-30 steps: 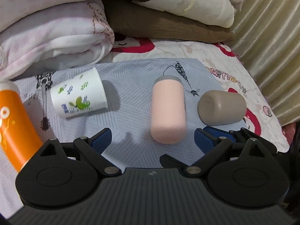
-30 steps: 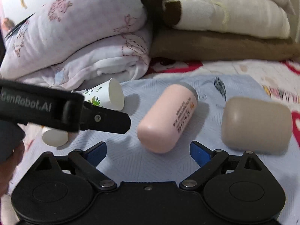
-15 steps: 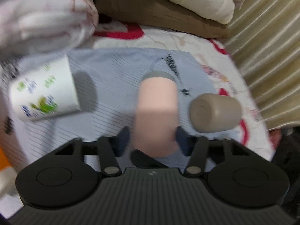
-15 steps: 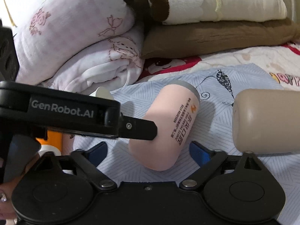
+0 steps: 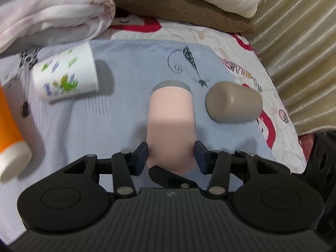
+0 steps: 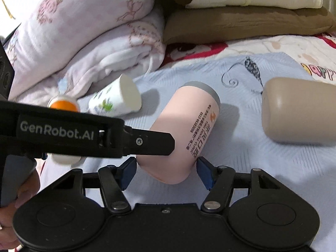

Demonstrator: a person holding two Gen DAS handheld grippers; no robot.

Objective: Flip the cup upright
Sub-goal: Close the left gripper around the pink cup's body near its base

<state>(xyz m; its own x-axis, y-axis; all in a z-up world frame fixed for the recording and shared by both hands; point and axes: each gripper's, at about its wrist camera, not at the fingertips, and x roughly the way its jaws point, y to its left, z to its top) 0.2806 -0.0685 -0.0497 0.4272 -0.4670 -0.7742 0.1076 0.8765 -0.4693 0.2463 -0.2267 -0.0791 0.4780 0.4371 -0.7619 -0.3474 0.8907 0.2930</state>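
Observation:
A pink cup (image 5: pixel 171 124) with a grey rim lies on its side on the blue cloth (image 5: pixel 130 63), base toward me. My left gripper (image 5: pixel 171 154) is shut on its base end, a blue pad on each side. In the right wrist view the pink cup (image 6: pixel 184 130) lies between the pads of my right gripper (image 6: pixel 167 171); the pads stand close to its base, slightly apart from it. The left gripper's finger (image 6: pixel 147 140) shows from the side, pressed on the cup.
A beige cup (image 5: pixel 233 103) lies on its side right of the pink one. A white paper cup (image 5: pixel 65 74) with a leaf print lies at the left, beside an orange bottle (image 5: pixel 8 126). Folded blankets (image 5: pixel 52 10) and pillows (image 5: pixel 178 2) stack behind.
My left gripper moved right onto the pink cup and shut on its base end. My right gripper came forward around the same end and narrowed its jaws.

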